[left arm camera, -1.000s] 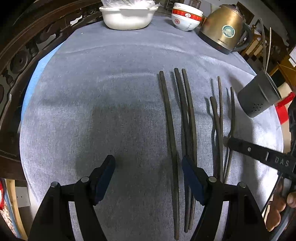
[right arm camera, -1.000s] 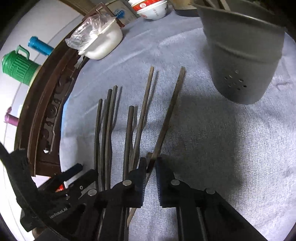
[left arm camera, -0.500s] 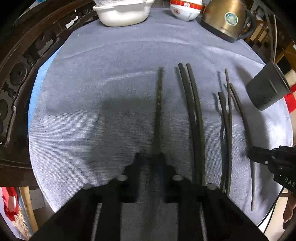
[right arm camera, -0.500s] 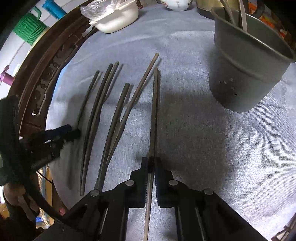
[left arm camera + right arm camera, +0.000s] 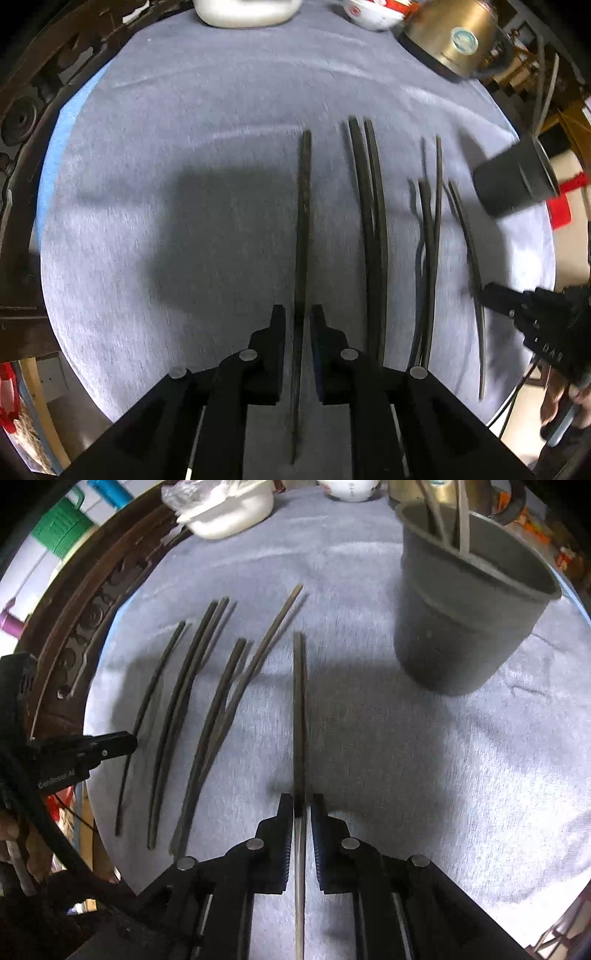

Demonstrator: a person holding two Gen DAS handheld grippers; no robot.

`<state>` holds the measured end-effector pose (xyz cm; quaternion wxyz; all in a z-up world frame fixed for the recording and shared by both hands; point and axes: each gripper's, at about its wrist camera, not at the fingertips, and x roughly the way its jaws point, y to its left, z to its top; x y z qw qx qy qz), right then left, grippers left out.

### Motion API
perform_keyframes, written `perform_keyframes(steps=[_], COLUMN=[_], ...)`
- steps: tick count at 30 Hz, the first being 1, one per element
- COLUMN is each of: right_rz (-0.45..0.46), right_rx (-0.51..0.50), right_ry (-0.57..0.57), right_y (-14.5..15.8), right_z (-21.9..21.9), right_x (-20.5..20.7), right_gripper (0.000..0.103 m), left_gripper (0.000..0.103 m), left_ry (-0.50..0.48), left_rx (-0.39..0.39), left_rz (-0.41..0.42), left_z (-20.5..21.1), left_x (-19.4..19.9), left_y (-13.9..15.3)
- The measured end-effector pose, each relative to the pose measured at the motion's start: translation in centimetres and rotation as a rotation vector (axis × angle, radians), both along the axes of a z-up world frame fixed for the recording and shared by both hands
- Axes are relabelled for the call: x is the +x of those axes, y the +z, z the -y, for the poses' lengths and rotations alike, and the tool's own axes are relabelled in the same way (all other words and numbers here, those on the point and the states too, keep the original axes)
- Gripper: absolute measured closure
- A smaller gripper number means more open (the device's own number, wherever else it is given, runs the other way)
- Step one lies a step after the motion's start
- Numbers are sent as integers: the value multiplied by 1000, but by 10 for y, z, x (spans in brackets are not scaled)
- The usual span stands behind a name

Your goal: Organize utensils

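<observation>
Dark chopsticks lie in a row on a grey cloth (image 5: 184, 110). My left gripper (image 5: 298, 317) is shut on the leftmost chopstick (image 5: 304, 206), which runs straight ahead between the pads. My right gripper (image 5: 303, 805) holds the rightmost chopstick (image 5: 299, 709) between its pads; its jaws are opening slightly. A loose pair (image 5: 373, 229) and two crossed chopsticks (image 5: 428, 240) lie between the two grippers. The grey perforated holder (image 5: 461, 627) stands upright ahead and to the right of the right gripper, with a few utensils in it. The left gripper (image 5: 129, 742) shows at the left edge of the right wrist view.
A white tub (image 5: 243, 14), red-and-white bowls (image 5: 373, 14) and a gold kettle (image 5: 450, 40) stand along the far edge. The carved dark wood table rim (image 5: 22, 110) curves round the left. A green flask (image 5: 59, 531) stands beyond it.
The left gripper shifted over the leftmost chopstick and shut on it. The right gripper rolled, so its chopstick now points straight ahead instead of slanting toward the holder.
</observation>
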<state>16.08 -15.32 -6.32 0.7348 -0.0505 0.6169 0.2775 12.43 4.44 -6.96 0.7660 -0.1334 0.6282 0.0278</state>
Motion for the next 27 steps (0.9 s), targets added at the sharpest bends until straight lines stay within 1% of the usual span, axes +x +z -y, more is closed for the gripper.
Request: perform_keyframes(steps=[3,5,6,9,10,13,14,15,16,18,20,22,23,24,25,26,27], right_rz=[3,-2,10,3,1,-9,-23,-31,-33,-22,-22,-16,-13,-9,-7,-9,-6], right_rx=[1,-6,-13,-43,-53,-93,-93,-93,-98,-102,-91,-91,-96,-103,-112,-121,-137], right_ry=[-17,-16,-5,34,45,66,62,61,63,59,42,31,33,43,55,64,81], right_y=[-3,-7,-7,-7,-7,-8,-8,-8,-8,-7,-8,-5,-5,-5,-4,-4,-6], right_z=[-7,-12,-13,-10,-13,-2,-1,2,1,-3,-14,-17,-19,-21,-24,-26,-32], right_x=[8,13,12,10,8,4,7,6,7,11,24,35,38,39,41,42,46], right_gripper=[90,90,91,95,95,95,93,93,92,82,77,77,77,77,77,78,86], left_gripper=[90,98,98,98,98,97,95,88,77,68,68,68,69,78,95,97,97], left_ry=[0,-21,-27,-9,-4,19,16,15,20,33,38,14,0,-7,-14,-23,-28], left_rx=[20,42,32,-9,-25,-64,-75,-79,-74,-52,-42,-16,-3,6,19,21,11], left_rz=[-19,-9,-17,-28,-37,-68,-82,-87,-85,-70,-75,-69,-65,-69,-80,-81,-86], left_z=[1,4,5,4,3,0,0,-3,-7,-8,-11,-8,-7,-7,-6,-5,-3], left_x=[14,16,14,3,0,-1,4,4,11,17,29,37,43,45,50,53,58], left_y=[-7,-8,-10,-11,-12,-14,-14,-13,-10,-8,-6,-7,-7,-6,-6,-6,-7])
